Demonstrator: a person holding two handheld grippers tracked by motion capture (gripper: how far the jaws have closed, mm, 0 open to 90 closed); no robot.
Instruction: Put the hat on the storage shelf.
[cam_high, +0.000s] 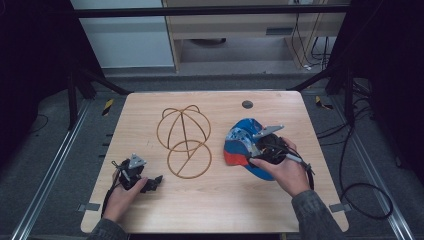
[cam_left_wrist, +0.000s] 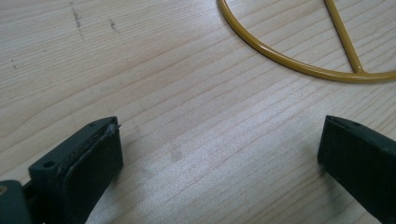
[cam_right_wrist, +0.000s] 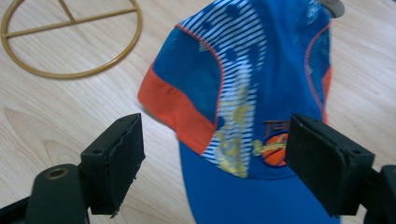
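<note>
Light wooden table with pale grain, the largest item, bearing all else; a small dark round disc lies near its far edge

Gold wire hat stand, a domed cage of thin metal hoops on a flat ring base crossed by one bar, stands at mid-table between the two hands; its ring base appears at the upper left of the right gripper view and at the top of the left gripper view

Blue fabric cap with orange side panels, white striped mesh and a small printed emblem lies flat on the table to the right of the stand, apart from it; in the right gripper view the cap has its brim toward the camera

Right gripper, black, two-jawed, held in the person's right hand, hovers over the brim with jaws spread wide and nothing between the pads; whether they touch the fabric cannot be told

Left gripper, held in the left hand, rests low over bare wood just short of the ring base, jaws likewise parted and empty

Probable hazards, as judgement: closing on the flat brim from above may pinch only a fold of cloth, so the cap slips or drags; a loosely held cap could catch on the light wire stand and tip or slide it, since the left gripper is not steadying the base
</note>
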